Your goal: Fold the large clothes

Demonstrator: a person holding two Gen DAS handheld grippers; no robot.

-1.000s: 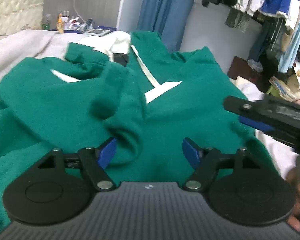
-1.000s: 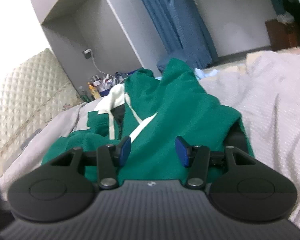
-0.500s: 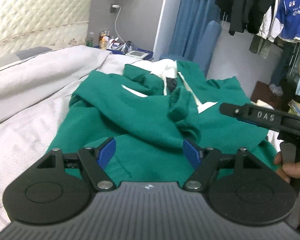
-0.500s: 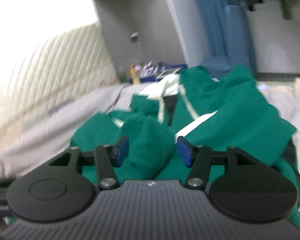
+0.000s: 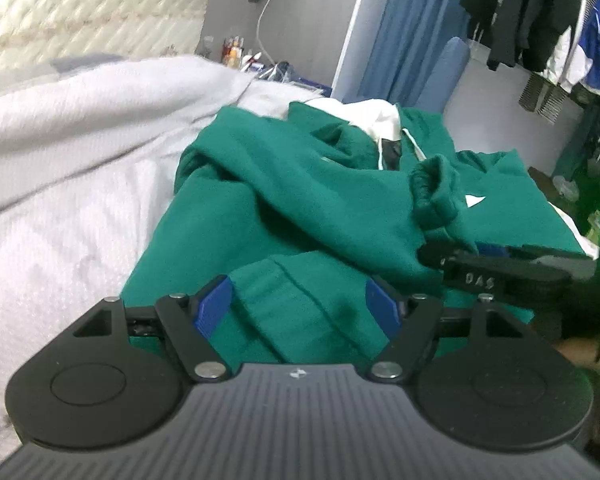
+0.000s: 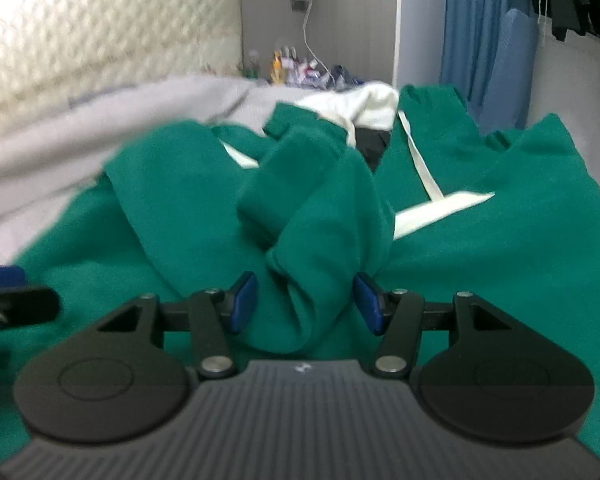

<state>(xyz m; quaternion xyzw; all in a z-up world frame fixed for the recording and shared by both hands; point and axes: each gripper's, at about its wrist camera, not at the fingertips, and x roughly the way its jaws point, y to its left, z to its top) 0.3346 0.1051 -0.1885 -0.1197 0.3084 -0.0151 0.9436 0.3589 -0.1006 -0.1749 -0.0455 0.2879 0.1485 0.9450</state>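
Note:
A green hoodie (image 5: pixel 300 208) with a white hood and drawstrings lies spread on the bed, one sleeve folded across its chest with the cuff (image 5: pixel 436 192) standing up. My left gripper (image 5: pixel 300 308) is open just above the hoodie's bottom hem, its blue pads clear of the cloth. In the right wrist view my right gripper (image 6: pixel 306 304) is open, and the bunched sleeve (image 6: pixel 320 220) rises between its pads without being pinched. That right gripper (image 5: pixel 432 254) shows side-on in the left wrist view, beside the cuff. The left gripper's fingers (image 6: pixel 16 304) show at the right wrist view's left edge.
A white bedspread (image 5: pixel 60 220) lies left of the hoodie, with a quilted headboard (image 5: pixel 80 8) behind it. A cluttered nightstand (image 5: pixel 236 48) stands at the back. Blue curtains (image 5: pixel 404 40) and hanging clothes (image 5: pixel 520 20) fill the right. A hand (image 5: pixel 580 352) holds the right gripper.
Both grippers have moved across the hoodie toward the headboard side. The left one has drawn back to the hem. The right one has rolled level and now has the folded sleeve between its pads.

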